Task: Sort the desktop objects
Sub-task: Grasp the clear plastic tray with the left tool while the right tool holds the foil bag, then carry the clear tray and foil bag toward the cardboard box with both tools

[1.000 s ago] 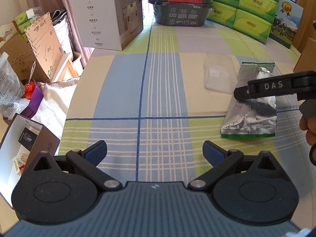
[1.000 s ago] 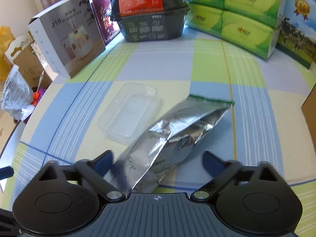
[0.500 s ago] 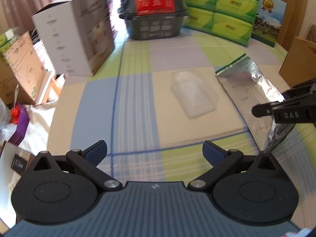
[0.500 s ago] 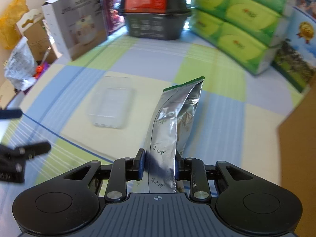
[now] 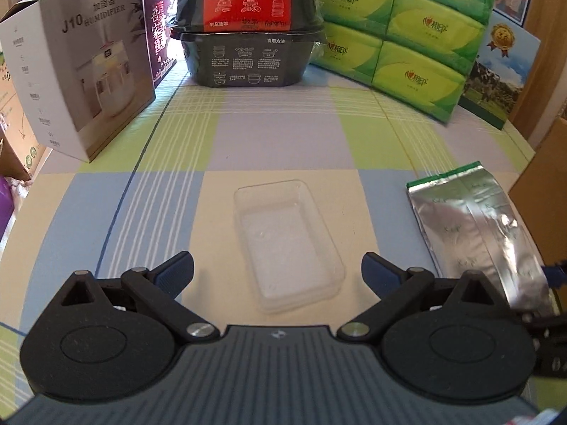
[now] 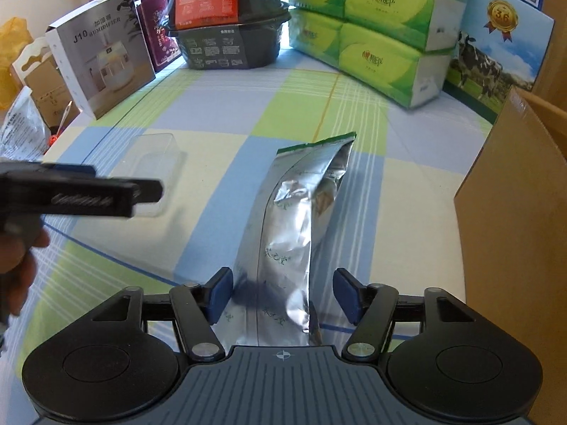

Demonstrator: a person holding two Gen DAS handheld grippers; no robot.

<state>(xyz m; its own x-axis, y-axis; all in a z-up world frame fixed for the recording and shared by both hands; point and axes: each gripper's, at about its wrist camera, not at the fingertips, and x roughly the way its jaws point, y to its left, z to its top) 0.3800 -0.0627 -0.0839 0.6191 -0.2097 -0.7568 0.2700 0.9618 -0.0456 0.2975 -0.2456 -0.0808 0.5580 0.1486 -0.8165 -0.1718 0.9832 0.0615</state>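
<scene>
On the checked tablecloth (image 5: 276,134) lies a clear plastic tray (image 5: 287,241), right in front of the left gripper (image 5: 278,272). The left gripper has its two blue-tipped fingers (image 5: 175,272) spread wide apart, and it holds nothing. The near end of the tray sits between the fingers, but they do not touch it.

The silver foil bag (image 6: 294,233) with a green top edge lies to the right of the tray, well apart from it. Its bottom end sits between the fingers of the right gripper (image 6: 283,294). Those fingers (image 6: 219,294) are parted, with a gap on each side of the bag, so the bag is let go. The bag looks propped up at the near end and points away across the cloth.

In the right wrist view, the left gripper shows as a dark blurry bar at the left, over the tray, with part of a hand (image 6: 16,272) under it.

At the far side of the table stand a white humidifier box (image 5: 78,81), a black food bowl with a red label (image 5: 248,24), and stacked green tissue packs (image 5: 407,35). A brown cardboard box (image 6: 514,212) stands close to the right of the bag.
</scene>
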